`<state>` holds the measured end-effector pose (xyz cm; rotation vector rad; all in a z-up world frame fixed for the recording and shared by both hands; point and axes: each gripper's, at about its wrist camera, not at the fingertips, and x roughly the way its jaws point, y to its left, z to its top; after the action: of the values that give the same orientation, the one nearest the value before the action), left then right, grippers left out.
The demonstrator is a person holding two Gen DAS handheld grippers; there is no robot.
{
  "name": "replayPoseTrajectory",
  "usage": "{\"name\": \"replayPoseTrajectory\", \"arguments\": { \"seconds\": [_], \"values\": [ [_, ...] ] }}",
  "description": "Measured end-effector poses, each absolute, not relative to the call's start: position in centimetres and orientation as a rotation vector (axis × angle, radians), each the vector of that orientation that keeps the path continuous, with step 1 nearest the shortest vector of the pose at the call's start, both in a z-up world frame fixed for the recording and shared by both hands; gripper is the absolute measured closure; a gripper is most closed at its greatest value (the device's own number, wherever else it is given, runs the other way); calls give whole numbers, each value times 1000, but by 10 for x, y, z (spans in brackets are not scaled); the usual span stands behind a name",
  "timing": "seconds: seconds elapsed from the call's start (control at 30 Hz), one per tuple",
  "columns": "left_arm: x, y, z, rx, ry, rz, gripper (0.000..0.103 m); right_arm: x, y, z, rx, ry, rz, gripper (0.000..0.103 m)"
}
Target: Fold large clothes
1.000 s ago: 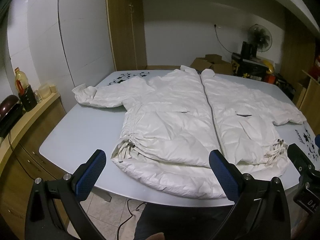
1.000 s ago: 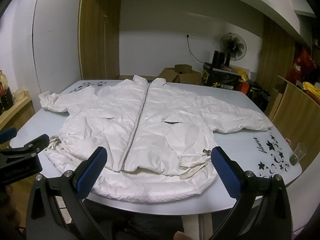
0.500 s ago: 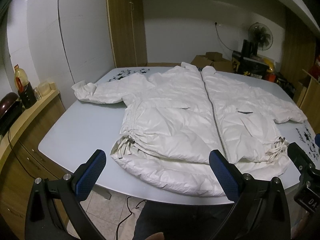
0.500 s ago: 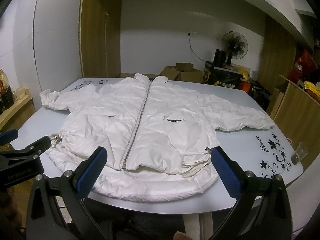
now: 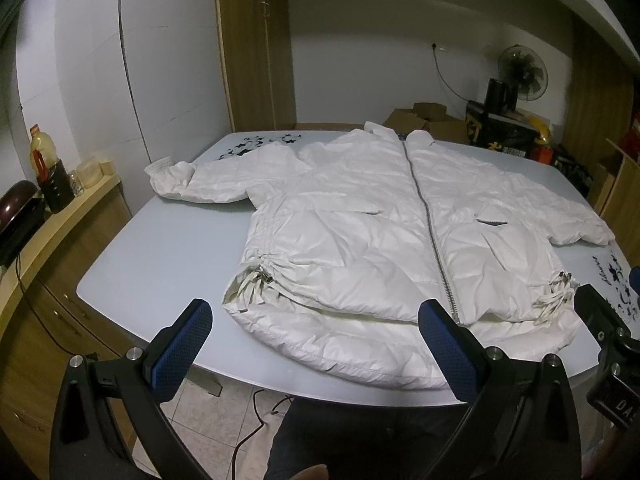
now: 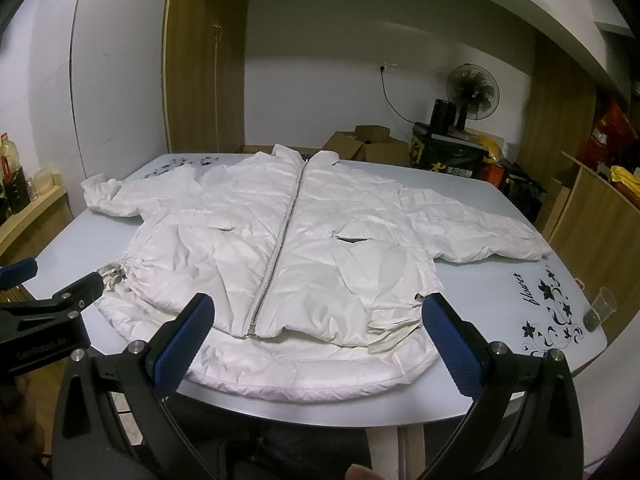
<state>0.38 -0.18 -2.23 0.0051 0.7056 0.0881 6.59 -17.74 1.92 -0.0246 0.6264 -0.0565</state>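
A white puffer jacket [image 5: 360, 240] [image 6: 248, 248] lies flat and face up on the pale grey table [image 5: 160, 248] [image 6: 500, 344], zipped, both sleeves spread sideways, hem at the near edge. My left gripper [image 5: 316, 350] hovers open just in front of the hem, left of the zip's lower end. In the right wrist view my right gripper [image 6: 320, 344] stands open above the hem, straddling the zip's bottom end and the right drawstring. Neither one touches the cloth. Each gripper shows at the edge of the other's view.
A wooden counter [image 5: 52, 224] with a bottle [image 5: 48, 172] runs along the left. Cardboard boxes [image 6: 360, 144], a black crate and a fan [image 6: 472, 88] stand behind the table. A small plastic cup [image 6: 598, 308] sits on the table's right edge by the flower print.
Both views have tilted or risen slightly, so the jacket sits a little lower in frame. The jacket itself has not moved and both grippers stay open.
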Motion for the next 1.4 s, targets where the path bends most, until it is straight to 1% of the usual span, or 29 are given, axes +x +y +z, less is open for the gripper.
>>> {"name": "replayPoseTrajectory", "arguments": {
  "seconds": [1.4],
  "values": [
    [0, 3, -27, -2, 717, 94, 0, 66, -174, 19, -35, 628, -47, 0]
  ]
}}
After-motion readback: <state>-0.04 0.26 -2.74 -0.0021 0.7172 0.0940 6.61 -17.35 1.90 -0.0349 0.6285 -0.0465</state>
